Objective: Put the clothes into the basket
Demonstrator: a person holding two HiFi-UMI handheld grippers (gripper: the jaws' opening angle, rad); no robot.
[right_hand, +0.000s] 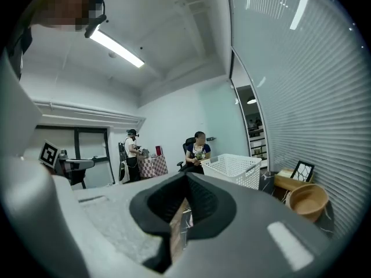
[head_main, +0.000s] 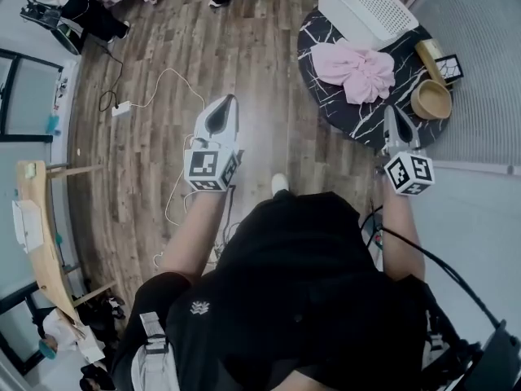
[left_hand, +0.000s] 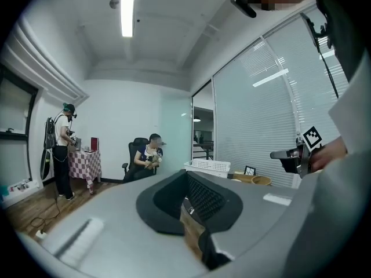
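Note:
A pink heap of clothes (head_main: 362, 70) lies on the round black marble table (head_main: 342, 112), just in front of the white slatted basket (head_main: 366, 5) at the table's far edge. The basket (right_hand: 233, 169) also shows ahead in the right gripper view and farther off in the left gripper view, as basket (left_hand: 207, 166). My left gripper (head_main: 225, 100) hangs over the wooden floor, well left of the table, jaws together and empty. My right gripper (head_main: 390, 111) hovers at the table's near edge, short of the clothes, shut with nothing in it.
A wooden bowl (head_main: 431, 100) and a small framed picture (head_main: 449, 68) stand on the table's right side, by the blinds. A white cable (head_main: 163, 88) runs across the floor. A seated person (left_hand: 149, 155) and a standing person (left_hand: 61, 149) are at the room's far end.

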